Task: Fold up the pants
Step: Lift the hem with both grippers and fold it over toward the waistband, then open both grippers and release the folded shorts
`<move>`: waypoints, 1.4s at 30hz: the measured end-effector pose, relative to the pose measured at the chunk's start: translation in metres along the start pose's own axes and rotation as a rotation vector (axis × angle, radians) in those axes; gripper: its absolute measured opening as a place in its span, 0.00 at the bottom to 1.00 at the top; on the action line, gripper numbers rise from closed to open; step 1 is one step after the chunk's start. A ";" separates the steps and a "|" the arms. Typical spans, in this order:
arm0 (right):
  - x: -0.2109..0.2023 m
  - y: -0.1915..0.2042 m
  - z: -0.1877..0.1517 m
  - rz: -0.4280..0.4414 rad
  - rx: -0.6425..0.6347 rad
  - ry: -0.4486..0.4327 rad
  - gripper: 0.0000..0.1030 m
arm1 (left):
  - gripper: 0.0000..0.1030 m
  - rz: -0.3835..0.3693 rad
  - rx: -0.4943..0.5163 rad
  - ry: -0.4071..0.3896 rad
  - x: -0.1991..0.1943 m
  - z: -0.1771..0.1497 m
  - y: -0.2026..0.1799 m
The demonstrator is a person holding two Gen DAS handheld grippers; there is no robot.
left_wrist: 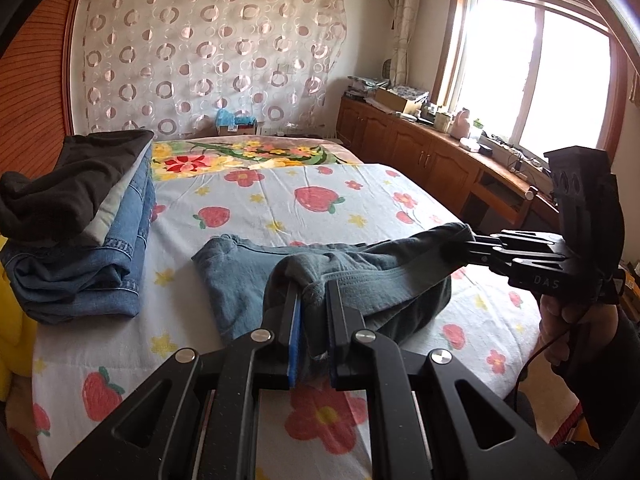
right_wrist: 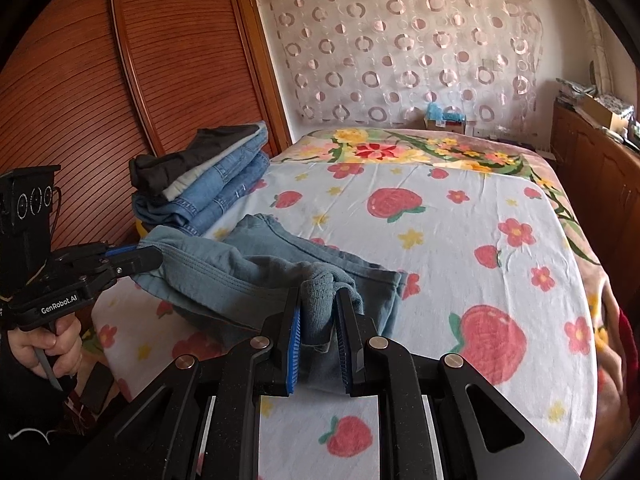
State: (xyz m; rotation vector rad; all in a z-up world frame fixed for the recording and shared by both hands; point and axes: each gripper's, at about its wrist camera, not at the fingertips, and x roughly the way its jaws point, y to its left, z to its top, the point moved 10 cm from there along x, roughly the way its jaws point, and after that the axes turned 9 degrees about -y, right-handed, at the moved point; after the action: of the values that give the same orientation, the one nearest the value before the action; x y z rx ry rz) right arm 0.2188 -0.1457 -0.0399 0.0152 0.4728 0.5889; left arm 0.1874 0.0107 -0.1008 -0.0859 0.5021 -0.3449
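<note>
Grey-blue pants point(left_wrist: 240, 276) lie partly folded on the strawberry-print bed sheet point(left_wrist: 320, 200). My left gripper point(left_wrist: 313, 286) is shut on a bunched edge of the pants, which is lifted off the sheet. My right gripper point(left_wrist: 474, 240) comes in from the right and is shut on the other end of the same edge. In the right wrist view, the right gripper point(right_wrist: 319, 294) pinches a fold of the pants point(right_wrist: 224, 276) between its blue pads. There the left gripper point(right_wrist: 154, 255) holds the far left corner. The edge hangs stretched between both grippers.
A stack of folded jeans and dark clothes point(left_wrist: 80, 240) point(right_wrist: 208, 184) sits at the bed's left edge, close to the pants. A wooden wardrobe point(right_wrist: 120, 80) stands to the left, and a wooden cabinet point(left_wrist: 420, 152) under the window stands to the right. A person's hand point(right_wrist: 44, 344) holds the left grip.
</note>
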 end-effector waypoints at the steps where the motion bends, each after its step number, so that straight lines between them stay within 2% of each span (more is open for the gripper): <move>1: 0.003 -0.001 0.000 0.000 0.000 0.004 0.16 | 0.11 0.001 -0.003 0.004 0.003 0.000 0.001; 16: 0.044 -0.020 0.003 0.008 0.014 0.053 0.16 | 0.11 0.015 -0.011 0.051 0.041 0.003 0.018; 24: 0.057 -0.026 -0.001 0.019 0.022 0.088 0.16 | 0.13 0.031 -0.018 0.095 0.059 -0.010 0.030; 25: 0.059 -0.026 -0.002 0.020 0.023 0.094 0.16 | 0.16 0.037 -0.018 0.103 0.061 -0.013 0.031; 31: 0.052 -0.027 -0.001 0.015 0.017 0.091 0.16 | 0.49 0.029 -0.034 0.130 0.058 -0.024 0.039; 32: 0.050 -0.027 -0.001 0.015 0.013 0.089 0.21 | 0.49 0.031 -0.031 0.133 0.057 -0.026 0.040; 35: 0.047 -0.030 0.001 -0.007 -0.001 0.082 0.26 | 0.53 0.041 -0.020 0.147 0.052 -0.031 0.045; 36: 0.047 -0.031 0.001 -0.020 -0.006 0.084 0.27 | 0.58 0.040 -0.017 0.153 0.050 -0.033 0.046; 38: 0.040 -0.033 0.000 -0.031 -0.015 0.082 0.28 | 0.75 0.041 -0.013 0.158 0.046 -0.038 0.048; 40: 0.033 -0.032 -0.002 -0.022 -0.018 0.085 0.29 | 0.76 0.050 -0.018 0.161 0.042 -0.041 0.052; 42: 0.027 -0.031 -0.005 -0.018 -0.028 0.091 0.35 | 0.76 0.072 -0.014 0.161 0.039 -0.043 0.057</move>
State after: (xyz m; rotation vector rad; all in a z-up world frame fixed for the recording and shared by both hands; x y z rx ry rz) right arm 0.2526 -0.1580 -0.0602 -0.0426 0.5526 0.5796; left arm 0.2152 0.0508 -0.1658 -0.0541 0.6660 -0.2792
